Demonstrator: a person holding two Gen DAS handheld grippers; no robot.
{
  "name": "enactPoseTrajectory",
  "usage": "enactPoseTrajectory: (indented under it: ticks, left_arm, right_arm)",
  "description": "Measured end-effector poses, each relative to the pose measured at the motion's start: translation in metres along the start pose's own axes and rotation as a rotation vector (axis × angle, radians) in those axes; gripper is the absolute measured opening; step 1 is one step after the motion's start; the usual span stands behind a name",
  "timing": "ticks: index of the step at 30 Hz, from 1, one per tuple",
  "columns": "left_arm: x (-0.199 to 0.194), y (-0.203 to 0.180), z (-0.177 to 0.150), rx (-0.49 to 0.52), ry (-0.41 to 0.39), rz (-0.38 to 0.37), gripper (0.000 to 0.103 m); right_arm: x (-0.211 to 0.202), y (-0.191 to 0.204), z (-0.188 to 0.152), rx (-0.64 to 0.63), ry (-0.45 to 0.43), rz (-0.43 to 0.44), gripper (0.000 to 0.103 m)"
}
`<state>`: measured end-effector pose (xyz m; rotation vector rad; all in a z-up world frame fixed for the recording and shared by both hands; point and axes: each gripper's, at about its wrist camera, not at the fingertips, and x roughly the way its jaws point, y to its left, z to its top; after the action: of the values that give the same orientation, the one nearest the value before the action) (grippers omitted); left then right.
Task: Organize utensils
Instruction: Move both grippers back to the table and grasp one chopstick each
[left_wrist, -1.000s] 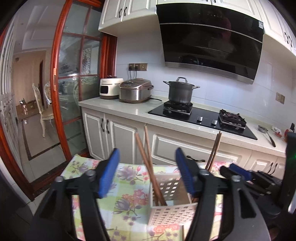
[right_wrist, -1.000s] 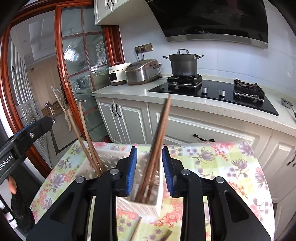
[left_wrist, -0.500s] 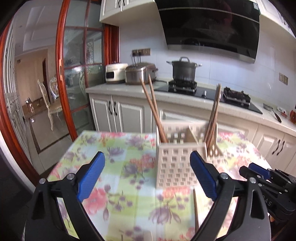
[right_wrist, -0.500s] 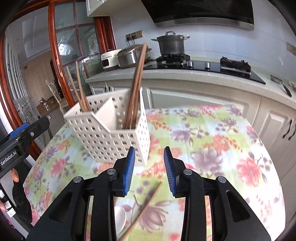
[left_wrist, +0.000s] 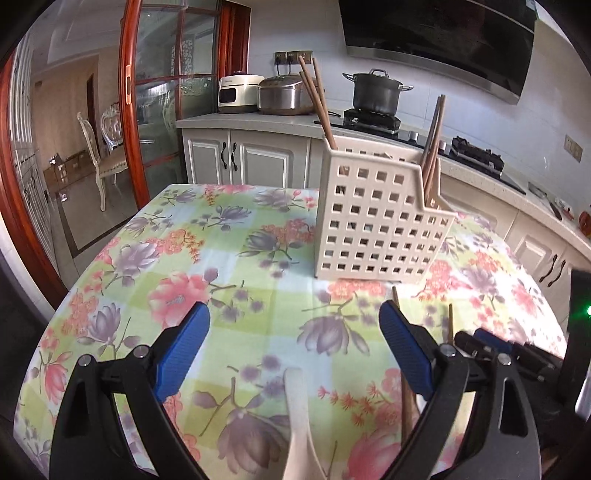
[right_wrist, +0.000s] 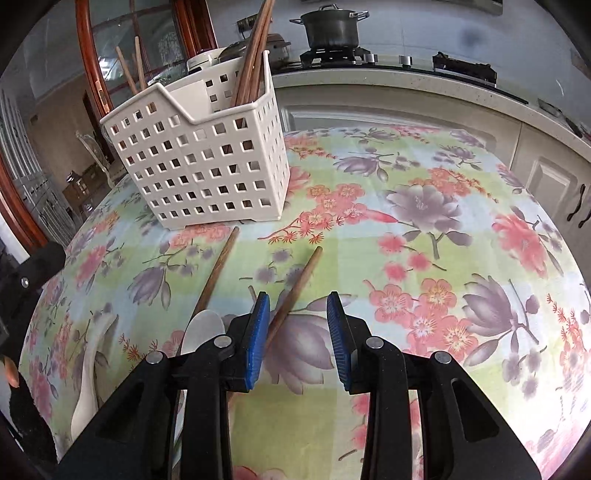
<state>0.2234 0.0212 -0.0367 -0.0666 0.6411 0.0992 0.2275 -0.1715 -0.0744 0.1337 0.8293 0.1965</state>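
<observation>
Chopsticks dropped in the holder, I pull back for the next ones.
My right tongs (right_wrist: 297, 332), now empty and open, hover over a loose chopstick (right_wrist: 295, 290) near the table's (right_wrist: 461, 206) front edge; left tongs (left_wrist: 293, 354) gape over a spoon (left_wrist: 299, 417); holder (right_wrist: 207, 162) stands mid-table.

Ahead of me, white cabinets (left_wrist: 236, 162) line a pale counter (left_wrist: 258, 120) under a dark range hood (left_wrist: 436, 33). At frame left, a red-framed glass door (left_wrist: 162, 92) opens onto a sunlit room with a chair (left_wrist: 99, 147).
</observation>
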Motion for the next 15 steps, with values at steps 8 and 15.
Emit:
enactPoseTrajectory:
  ticks: [8, 15]
  left_arm:
    - [-0.001, -0.004, -0.008, 0.010, 0.006, -0.027, 0.090]
    - [-0.001, -0.003, -0.010, 0.009, 0.012, -0.029, 0.090]
  right_arm:
    - [0.006, 0.005, -0.002, -0.001, 0.041, -0.022, 0.032]
    - [0.013, 0.019, -0.004, -0.064, 0.070, -0.083, 0.032]
